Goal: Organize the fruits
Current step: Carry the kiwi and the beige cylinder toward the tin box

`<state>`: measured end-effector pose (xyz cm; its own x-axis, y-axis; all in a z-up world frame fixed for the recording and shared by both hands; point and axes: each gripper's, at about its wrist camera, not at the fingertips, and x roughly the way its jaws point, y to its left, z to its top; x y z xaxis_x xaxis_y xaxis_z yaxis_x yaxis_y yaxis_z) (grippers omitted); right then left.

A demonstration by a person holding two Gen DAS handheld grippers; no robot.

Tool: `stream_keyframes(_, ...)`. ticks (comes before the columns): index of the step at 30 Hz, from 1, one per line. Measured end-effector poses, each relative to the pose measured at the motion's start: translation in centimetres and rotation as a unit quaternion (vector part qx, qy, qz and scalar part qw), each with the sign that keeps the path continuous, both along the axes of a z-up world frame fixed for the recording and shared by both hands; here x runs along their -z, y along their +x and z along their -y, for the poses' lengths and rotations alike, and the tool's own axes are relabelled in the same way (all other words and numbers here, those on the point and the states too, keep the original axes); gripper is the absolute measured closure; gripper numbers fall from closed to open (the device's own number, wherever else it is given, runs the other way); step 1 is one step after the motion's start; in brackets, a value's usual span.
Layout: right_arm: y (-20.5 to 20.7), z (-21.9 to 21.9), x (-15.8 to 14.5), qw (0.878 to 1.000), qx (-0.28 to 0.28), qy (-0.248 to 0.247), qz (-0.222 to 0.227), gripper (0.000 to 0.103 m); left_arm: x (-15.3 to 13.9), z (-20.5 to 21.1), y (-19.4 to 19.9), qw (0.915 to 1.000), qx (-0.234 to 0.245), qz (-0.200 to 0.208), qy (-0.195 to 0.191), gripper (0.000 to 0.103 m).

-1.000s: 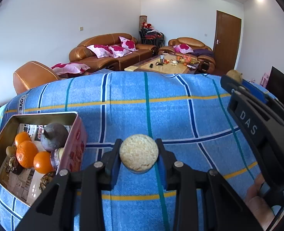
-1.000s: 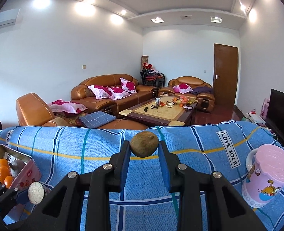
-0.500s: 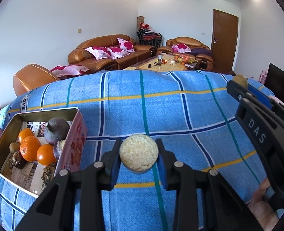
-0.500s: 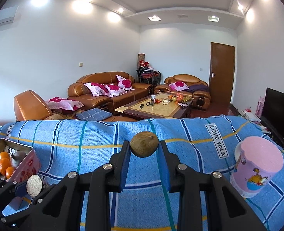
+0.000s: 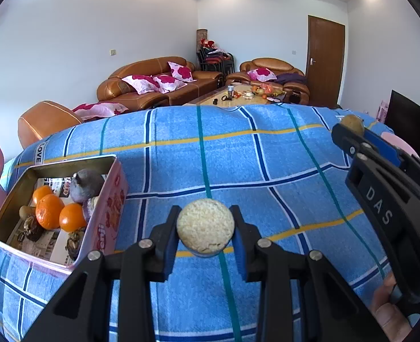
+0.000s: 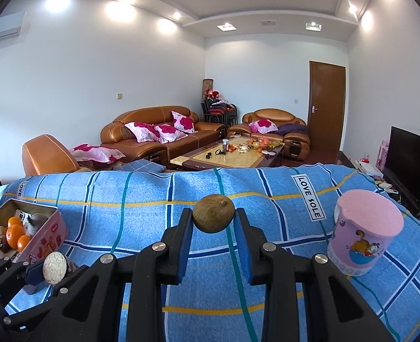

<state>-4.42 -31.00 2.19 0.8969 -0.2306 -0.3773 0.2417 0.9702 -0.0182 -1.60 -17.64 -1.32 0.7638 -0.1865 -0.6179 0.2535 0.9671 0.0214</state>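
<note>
My left gripper [image 5: 205, 232] is clamped on a pale, rough round fruit [image 5: 205, 229], held above the blue checked cloth [image 5: 238, 165]. My right gripper [image 6: 213, 222] pinches a brown round fruit [image 6: 213, 217], pointing slightly downward over the same cloth. An open pink tin [image 5: 107, 228] of oranges [image 5: 50, 211] and other fruit sits to the left; a pink cup [image 6: 363, 236] stands to the right. Since a second ago, both grips look unchanged, and the tin appears slightly closer to the left gripper.

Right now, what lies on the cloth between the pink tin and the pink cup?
Only bare blue checked cloth lies between pink tin and pink cup, in the right wrist view.
</note>
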Motion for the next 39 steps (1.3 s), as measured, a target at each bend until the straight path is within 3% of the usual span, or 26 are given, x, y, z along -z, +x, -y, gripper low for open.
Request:
stream_keyframes(18,-1.9,-3.1,0.6,0.999,-0.035,0.022,-0.034,0.072,-0.4,-3.4,-1.8,0.9998,0.001,0.018,0.009,0.068)
stream_keyframes(26,-3.2,-4.8,0.6,0.998,-0.053,0.031,-0.033,0.072,-0.3,-6.4,-2.1,0.9999,0.0,0.008,-0.009,0.068)
stream_keyframes(33,-4.0,-7.6,0.7,0.996,-0.08,0.022,-0.037,0.072,-0.7,-9.3,-2.5,0.9967,0.039,-0.003,-0.072,0.068)
stream_keyframes(39,-3.9,-9.1,0.7,0.995,-0.094,0.014,-0.042,0.072,-1.1,-10.3,-2.7,0.9971,0.041,0.006,-0.065,0.068)
